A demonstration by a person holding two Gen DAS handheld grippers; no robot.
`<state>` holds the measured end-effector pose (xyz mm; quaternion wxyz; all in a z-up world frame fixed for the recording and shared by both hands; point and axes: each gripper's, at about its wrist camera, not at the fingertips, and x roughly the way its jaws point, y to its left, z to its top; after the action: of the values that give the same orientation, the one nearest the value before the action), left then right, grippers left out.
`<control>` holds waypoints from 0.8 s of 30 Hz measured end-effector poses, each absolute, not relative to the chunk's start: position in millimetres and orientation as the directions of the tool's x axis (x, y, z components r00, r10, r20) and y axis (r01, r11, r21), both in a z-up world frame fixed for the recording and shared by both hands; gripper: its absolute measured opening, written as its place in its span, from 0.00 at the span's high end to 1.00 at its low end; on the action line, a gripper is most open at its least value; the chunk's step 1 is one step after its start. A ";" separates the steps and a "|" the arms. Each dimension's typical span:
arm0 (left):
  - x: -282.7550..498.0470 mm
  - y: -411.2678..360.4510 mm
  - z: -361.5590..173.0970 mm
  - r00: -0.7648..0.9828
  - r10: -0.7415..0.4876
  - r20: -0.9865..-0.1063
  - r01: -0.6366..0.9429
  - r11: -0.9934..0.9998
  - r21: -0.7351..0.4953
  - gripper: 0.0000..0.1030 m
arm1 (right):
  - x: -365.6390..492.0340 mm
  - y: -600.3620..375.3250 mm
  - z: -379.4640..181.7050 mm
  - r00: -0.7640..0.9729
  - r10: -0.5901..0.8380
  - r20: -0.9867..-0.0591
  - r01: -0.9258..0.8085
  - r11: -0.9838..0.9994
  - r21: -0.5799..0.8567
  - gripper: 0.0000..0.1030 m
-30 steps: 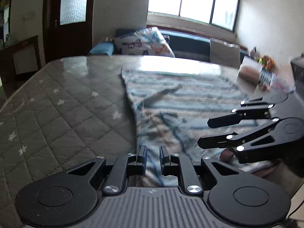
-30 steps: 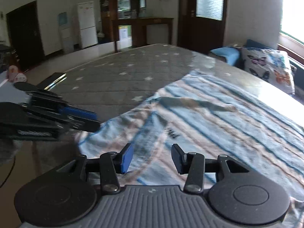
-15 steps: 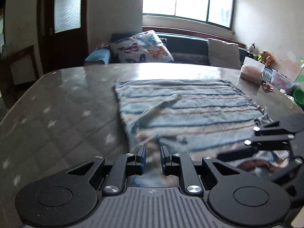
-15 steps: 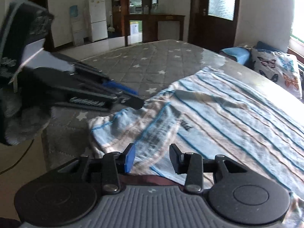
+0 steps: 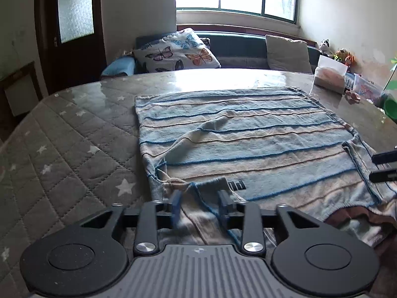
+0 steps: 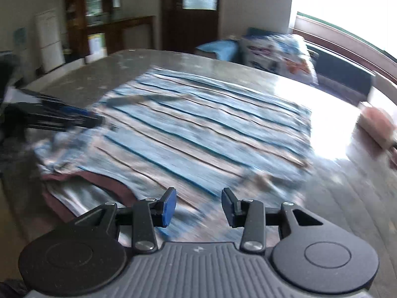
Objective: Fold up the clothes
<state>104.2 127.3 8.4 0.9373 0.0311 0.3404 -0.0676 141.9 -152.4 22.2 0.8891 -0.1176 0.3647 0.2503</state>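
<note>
A blue and beige striped garment (image 5: pixel 248 144) lies spread flat on the grey quilted table (image 5: pixel 69 154), with a dark red lining showing at its near edge (image 5: pixel 347 217). It also shows, blurred, in the right wrist view (image 6: pixel 198 134). My left gripper (image 5: pixel 199 204) is open just above the garment's near left corner, empty. My right gripper (image 6: pixel 198 204) is open over the near right edge, empty. Its fingertips (image 5: pixel 383 165) show at the right of the left wrist view. The left gripper (image 6: pixel 59 118) shows at the left of the right wrist view.
A sofa with a butterfly cushion (image 5: pixel 178 52) and a grey cushion (image 5: pixel 287 53) stands behind the table. A tissue box (image 5: pixel 330 75), toys and a green object (image 5: pixel 390 104) sit at the table's far right. A dark door (image 5: pixel 72 29) is at the left.
My left gripper has opened and let go of the garment's near corner. The right gripper has swung to the right along the near edge, staying open. The garment now lies flatter.
</note>
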 end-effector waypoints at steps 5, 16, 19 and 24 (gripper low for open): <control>72.1 108.6 13.4 0.775 -0.123 -0.619 0.195 0.980 0.050 0.49 | 135.4 -179.5 16.3 0.629 0.315 -0.711 -0.464 0.885 -0.019 0.60; 25.2 76.1 0.6 0.799 -0.073 -0.598 0.224 0.957 0.183 0.42 | 92.9 -170.4 4.2 0.629 0.358 -0.690 -0.549 0.833 -0.069 0.53; 20.7 74.2 -0.6 0.805 -0.062 -0.590 0.218 0.956 0.197 0.41 | 82.6 -166.1 -0.9 0.629 0.360 -0.689 -0.570 0.816 -0.095 0.53; 16.5 74.3 0.4 0.807 -0.057 -0.587 0.213 0.956 0.200 0.37 | 72.2 -168.6 7.6 0.652 0.380 -0.656 -0.574 0.813 -0.099 0.52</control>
<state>16.5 74.3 0.4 0.9418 0.1291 0.3019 -0.0719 72.2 -168.6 7.6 0.8962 -0.1507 0.3214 0.2662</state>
